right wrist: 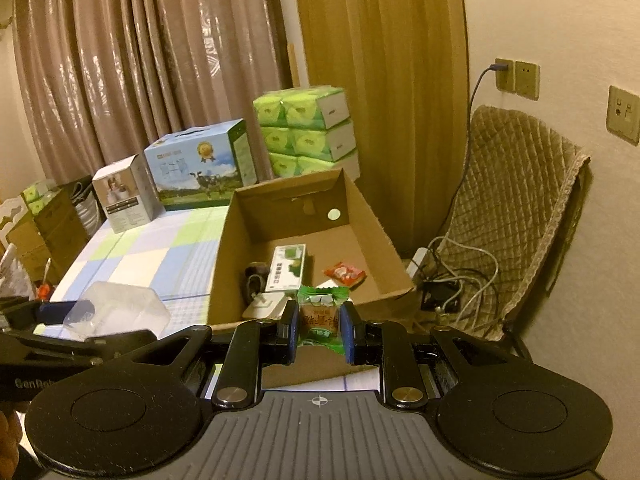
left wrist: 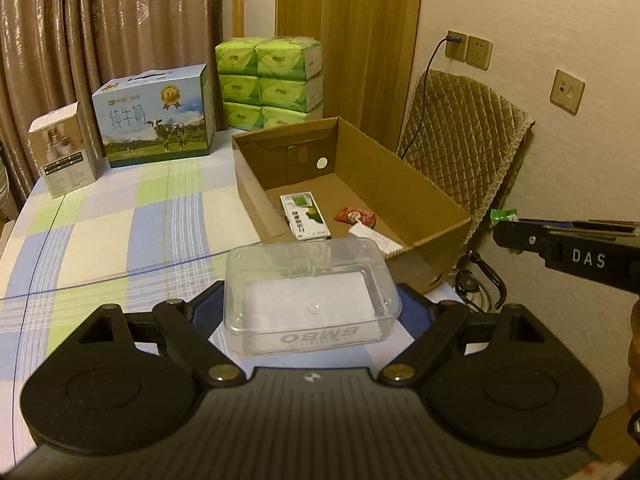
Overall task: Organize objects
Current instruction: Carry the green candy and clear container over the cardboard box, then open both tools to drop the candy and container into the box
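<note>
Gripping a crinkly green packet (right wrist: 320, 316); clear rectangular plastic box (left wrist: 310, 300).

- Table, checked cloth (left wrist: 120, 232) in blue, green and white.
- Open cardboard box (left wrist: 400, 184), ahead and right of the left claw, at the table's right edge.
- Milk carton case (left wrist: 156, 116), far ahead, left.
- Small white product box (left wrist: 64, 148), left of the case.
- Green tissue packs (left wrist: 268, 80), stacked behind the cardboard box; their footing is hidden.

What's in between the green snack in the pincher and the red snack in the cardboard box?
In the right wrist view, only the box's front wall and a white packet lie between the green snack and the red snack inside the cardboard box.
</note>
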Available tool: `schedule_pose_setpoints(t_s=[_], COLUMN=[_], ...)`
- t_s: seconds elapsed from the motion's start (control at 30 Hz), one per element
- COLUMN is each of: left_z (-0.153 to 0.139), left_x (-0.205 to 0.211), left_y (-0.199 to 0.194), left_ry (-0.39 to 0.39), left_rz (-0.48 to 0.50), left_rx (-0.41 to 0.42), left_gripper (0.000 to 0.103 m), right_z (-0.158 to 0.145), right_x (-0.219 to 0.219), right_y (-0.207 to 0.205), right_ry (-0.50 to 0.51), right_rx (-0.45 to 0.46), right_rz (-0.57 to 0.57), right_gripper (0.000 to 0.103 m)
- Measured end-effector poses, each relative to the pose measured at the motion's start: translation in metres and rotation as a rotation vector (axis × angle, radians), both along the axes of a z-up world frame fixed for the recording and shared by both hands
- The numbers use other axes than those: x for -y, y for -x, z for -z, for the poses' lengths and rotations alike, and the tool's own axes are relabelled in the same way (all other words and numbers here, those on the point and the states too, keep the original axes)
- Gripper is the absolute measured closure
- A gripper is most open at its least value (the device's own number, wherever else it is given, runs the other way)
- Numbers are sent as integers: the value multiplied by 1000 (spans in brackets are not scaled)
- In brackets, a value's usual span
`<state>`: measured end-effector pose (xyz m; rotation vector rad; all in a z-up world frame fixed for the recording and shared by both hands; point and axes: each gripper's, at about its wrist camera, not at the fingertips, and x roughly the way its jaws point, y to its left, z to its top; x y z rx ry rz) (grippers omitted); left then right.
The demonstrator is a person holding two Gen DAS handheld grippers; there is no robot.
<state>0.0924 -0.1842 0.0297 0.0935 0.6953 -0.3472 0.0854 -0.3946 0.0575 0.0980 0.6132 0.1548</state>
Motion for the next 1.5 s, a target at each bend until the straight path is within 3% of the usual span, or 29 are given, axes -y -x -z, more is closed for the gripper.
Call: schedule_pose_setpoints(t_s=[0.7, 1.5], left_z=[-6, 13], left_x=[37, 53], left_y=[-66, -124], left_ry=[4, -2], left_rz=[16, 47], left_rx=[2, -38], left_gripper=[18, 18], right_z=[-14, -2], right_x=[13, 16], right_y=[-70, -139], right_ry=[0, -15], right_rx=[6, -66], right_rz=[-60, -93], right_gripper=[84, 84])
